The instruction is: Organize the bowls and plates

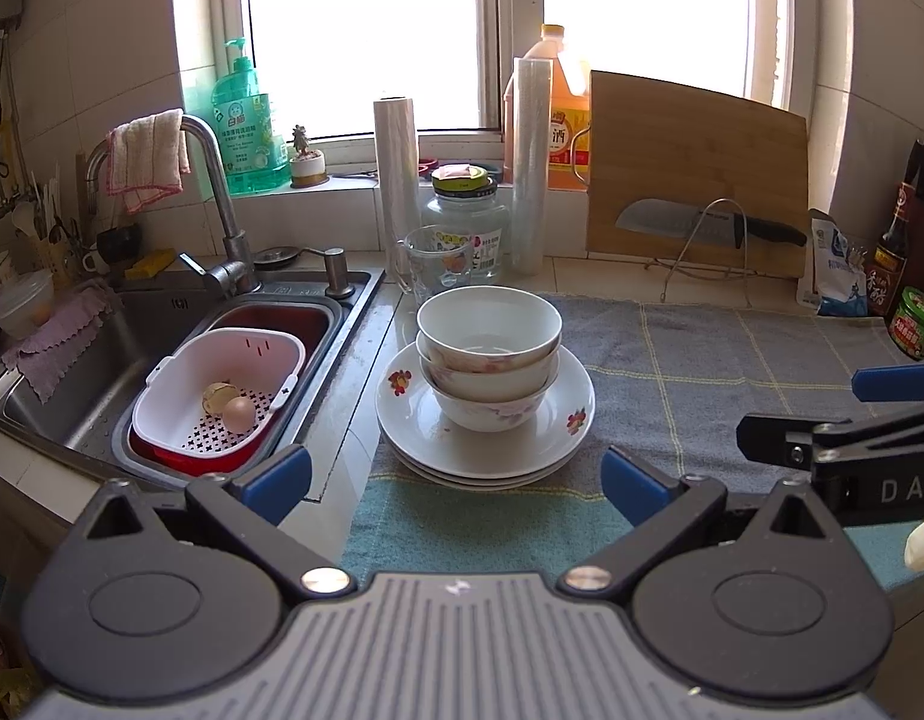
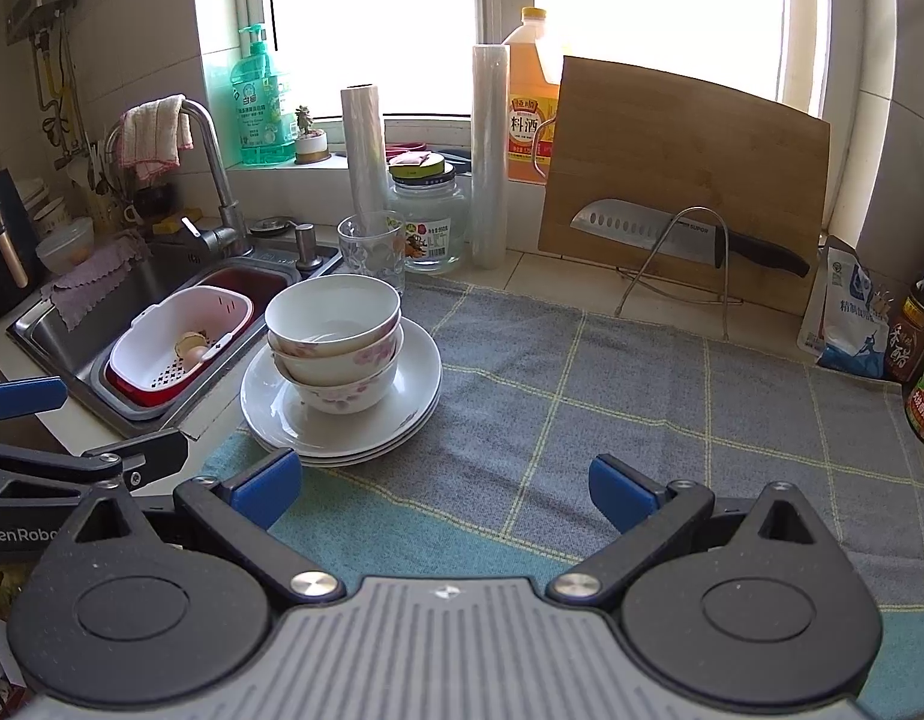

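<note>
Three white floral bowls (image 1: 489, 354) (image 2: 336, 339) are nested upright on a stack of white floral plates (image 1: 540, 450) (image 2: 414, 384), which rests on the left end of a grey-green checked cloth (image 1: 702, 348) (image 2: 582, 384). My left gripper (image 1: 456, 480) is open and empty, just in front of the stack. My right gripper (image 2: 444, 483) is open and empty over the cloth, right of the stack. Each gripper shows at the edge of the other's view: the right one in the left wrist view (image 1: 852, 414), the left one in the right wrist view (image 2: 72, 426).
A steel sink (image 1: 90, 372) (image 2: 102, 306) with a white colander (image 1: 222, 390) (image 2: 174, 336) holding eggs lies left. A glass cup (image 1: 432, 258) (image 2: 372, 249), jar (image 1: 468, 222), film rolls (image 1: 531, 162), cutting board (image 2: 684, 180) with knife (image 2: 672, 234), and sauce bottles (image 2: 918, 324) line the back and right.
</note>
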`<move>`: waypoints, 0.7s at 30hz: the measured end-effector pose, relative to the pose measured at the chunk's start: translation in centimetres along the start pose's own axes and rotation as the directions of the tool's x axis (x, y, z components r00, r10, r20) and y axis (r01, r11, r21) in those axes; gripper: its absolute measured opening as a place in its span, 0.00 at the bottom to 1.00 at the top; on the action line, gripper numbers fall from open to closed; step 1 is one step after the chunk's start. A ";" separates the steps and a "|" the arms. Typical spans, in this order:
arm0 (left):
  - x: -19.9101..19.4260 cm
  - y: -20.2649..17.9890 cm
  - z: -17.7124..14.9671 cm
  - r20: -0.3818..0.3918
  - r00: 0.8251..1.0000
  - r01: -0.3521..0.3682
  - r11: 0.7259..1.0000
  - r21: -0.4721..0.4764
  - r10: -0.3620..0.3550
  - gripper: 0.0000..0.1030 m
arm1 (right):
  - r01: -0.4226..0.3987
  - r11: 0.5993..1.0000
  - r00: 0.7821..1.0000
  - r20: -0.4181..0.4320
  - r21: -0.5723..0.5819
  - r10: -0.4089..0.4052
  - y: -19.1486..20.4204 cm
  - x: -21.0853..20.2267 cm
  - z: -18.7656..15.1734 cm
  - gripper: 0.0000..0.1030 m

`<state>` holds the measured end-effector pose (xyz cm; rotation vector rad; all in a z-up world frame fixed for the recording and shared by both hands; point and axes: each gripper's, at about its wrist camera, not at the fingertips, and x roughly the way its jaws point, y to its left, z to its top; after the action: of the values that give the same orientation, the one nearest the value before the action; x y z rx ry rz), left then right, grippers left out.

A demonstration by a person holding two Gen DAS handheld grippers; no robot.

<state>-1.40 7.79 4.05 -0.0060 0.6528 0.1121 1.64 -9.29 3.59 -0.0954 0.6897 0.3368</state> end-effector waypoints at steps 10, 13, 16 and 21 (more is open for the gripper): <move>0.0 0.1 0.2 -0.002 1.000 -0.001 1.000 0.000 0.001 0.99 | -0.002 1.000 1.000 0.002 -0.003 0.002 0.1 0.1 0.1 1.00; 0.0 0.1 0.2 -0.002 1.000 -0.002 1.000 0.000 0.002 0.99 | -0.003 1.000 1.000 0.004 -0.005 0.003 0.2 0.1 0.1 1.00; 0.0 0.1 0.2 -0.003 1.000 -0.001 1.000 0.000 0.001 0.99 | -0.001 1.000 1.000 0.003 -0.005 0.001 0.2 0.1 0.1 1.00; 0.0 0.0 0.2 -0.003 1.000 -0.002 1.000 0.000 0.002 0.99 | 0.001 1.000 1.000 0.004 -0.005 -0.001 0.3 0.1 0.1 1.00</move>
<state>-1.29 7.82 4.20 -0.0059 0.6560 0.1146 1.68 -8.98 3.63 -0.0996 0.6846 0.3380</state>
